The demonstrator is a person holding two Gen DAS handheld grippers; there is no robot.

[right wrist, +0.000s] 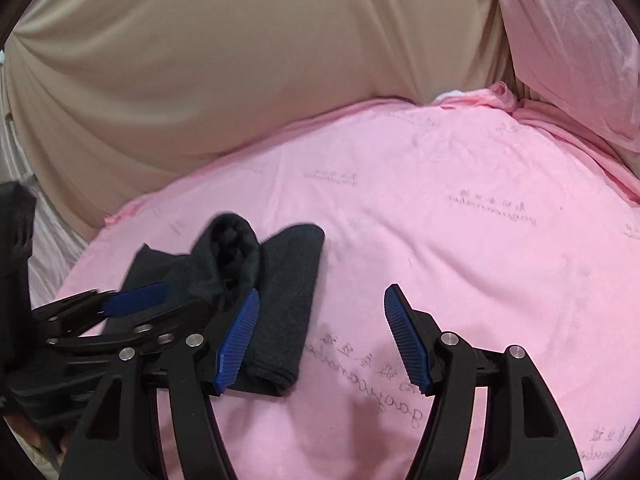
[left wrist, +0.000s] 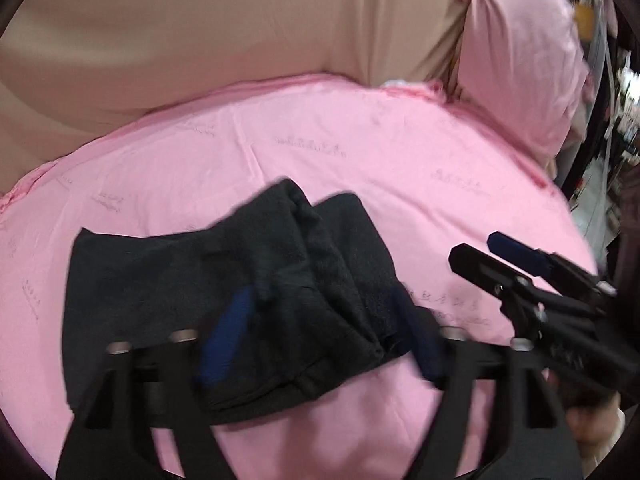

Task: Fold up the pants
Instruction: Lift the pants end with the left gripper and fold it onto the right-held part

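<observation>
The dark grey pants [left wrist: 224,304] lie folded into a compact bundle on the pink sheet [left wrist: 320,148]. In the left wrist view my left gripper [left wrist: 320,336] is open, its blue pads hovering over the bundle's near edge, holding nothing. My right gripper [left wrist: 480,252] enters from the right, beside the bundle. In the right wrist view my right gripper [right wrist: 320,336] is open and empty over bare sheet, with the pants [right wrist: 280,300] just left of its left pad [right wrist: 236,344]. The left gripper [right wrist: 132,300] reaches in from the left there.
A beige cushion or backrest [right wrist: 240,60] rises behind the pink sheet [right wrist: 460,240]. A pink pillow [left wrist: 520,52] stands at the back right. Cluttered shelves [left wrist: 612,120] show at the far right edge.
</observation>
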